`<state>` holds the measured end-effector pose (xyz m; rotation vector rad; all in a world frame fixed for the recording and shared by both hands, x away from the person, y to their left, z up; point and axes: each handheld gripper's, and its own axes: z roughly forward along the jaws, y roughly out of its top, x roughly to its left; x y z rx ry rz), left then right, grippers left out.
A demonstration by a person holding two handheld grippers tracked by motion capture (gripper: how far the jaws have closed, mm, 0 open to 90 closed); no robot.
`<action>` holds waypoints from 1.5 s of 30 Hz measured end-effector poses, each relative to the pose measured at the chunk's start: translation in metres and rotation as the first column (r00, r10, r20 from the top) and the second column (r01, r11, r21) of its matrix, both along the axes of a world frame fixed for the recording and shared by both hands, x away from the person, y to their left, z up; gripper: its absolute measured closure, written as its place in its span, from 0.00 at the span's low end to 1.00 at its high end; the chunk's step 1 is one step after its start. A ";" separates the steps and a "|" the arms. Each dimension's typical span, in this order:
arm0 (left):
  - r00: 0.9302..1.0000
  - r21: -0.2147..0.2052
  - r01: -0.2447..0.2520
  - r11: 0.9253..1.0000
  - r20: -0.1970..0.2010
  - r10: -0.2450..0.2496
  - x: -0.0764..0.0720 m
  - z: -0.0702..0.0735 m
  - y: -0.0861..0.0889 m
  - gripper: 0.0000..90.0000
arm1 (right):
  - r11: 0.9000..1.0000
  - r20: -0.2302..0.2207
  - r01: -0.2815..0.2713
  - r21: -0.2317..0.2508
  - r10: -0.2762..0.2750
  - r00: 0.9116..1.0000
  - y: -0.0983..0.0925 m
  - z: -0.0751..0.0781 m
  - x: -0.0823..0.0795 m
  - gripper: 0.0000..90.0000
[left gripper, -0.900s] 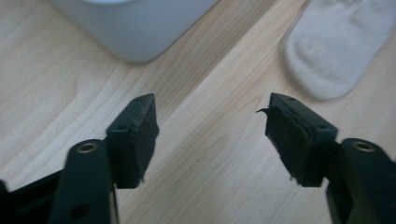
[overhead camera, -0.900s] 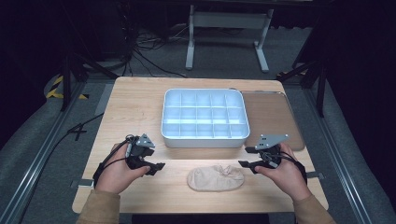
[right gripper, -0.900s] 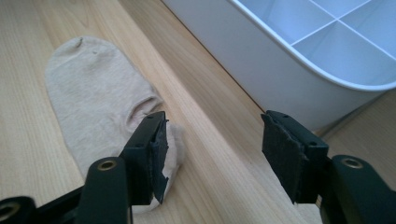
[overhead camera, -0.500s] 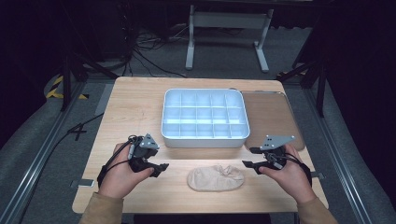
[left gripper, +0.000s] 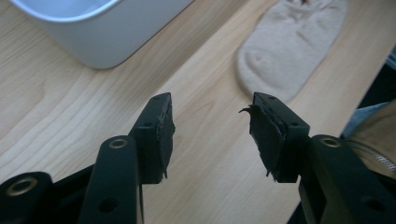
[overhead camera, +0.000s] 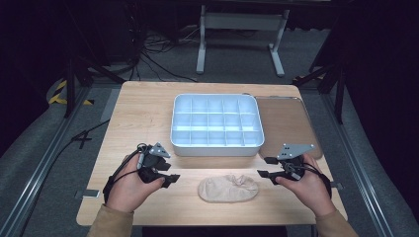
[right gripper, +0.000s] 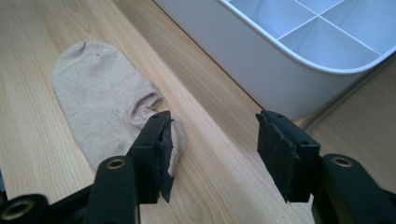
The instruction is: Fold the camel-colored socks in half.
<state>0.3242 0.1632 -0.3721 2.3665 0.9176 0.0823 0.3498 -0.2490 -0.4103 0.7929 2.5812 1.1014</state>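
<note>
Sock (overhead camera: pixel 228 188) lies flat between both open tools, touching neither.

The high view looks forward and down on the whole worktop (overhead camera: pixel 148 118) from above my side. Each gripper view sits low and close, looking along my fingers at the sock (left gripper: pixel 289 42) and the tray (right gripper: pixel 261 60) beside it; all three share both.

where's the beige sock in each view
high view: the sock lies at the table's near edge, between the two grippers.
left gripper view: upper right, beyond the open jaws.
right gripper view: left, by the left jaw.
shared landmark: the white divided tray.
</note>
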 end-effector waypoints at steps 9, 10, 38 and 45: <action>0.993 -0.019 0.116 0.993 0.001 -0.116 0.000 0.005 -0.019 0.63 | 1.000 -0.003 -0.016 0.003 0.016 1.000 0.003 0.000 -0.003 0.53; 0.994 -0.022 0.106 0.994 -0.003 -0.106 0.000 0.007 -0.019 0.63 | 1.000 -0.003 -0.016 0.003 0.016 1.000 0.003 0.000 -0.003 0.53; 0.995 0.046 0.037 0.998 -0.092 -0.032 0.016 -0.037 -0.057 0.74 | 1.000 -0.022 -0.027 0.004 0.027 0.999 0.008 -0.008 -0.006 0.51; 0.993 0.075 0.037 0.997 -0.114 -0.028 0.019 -0.054 -0.066 0.73 | 0.999 -0.034 -0.036 -0.007 0.035 0.999 0.012 -0.012 -0.007 0.51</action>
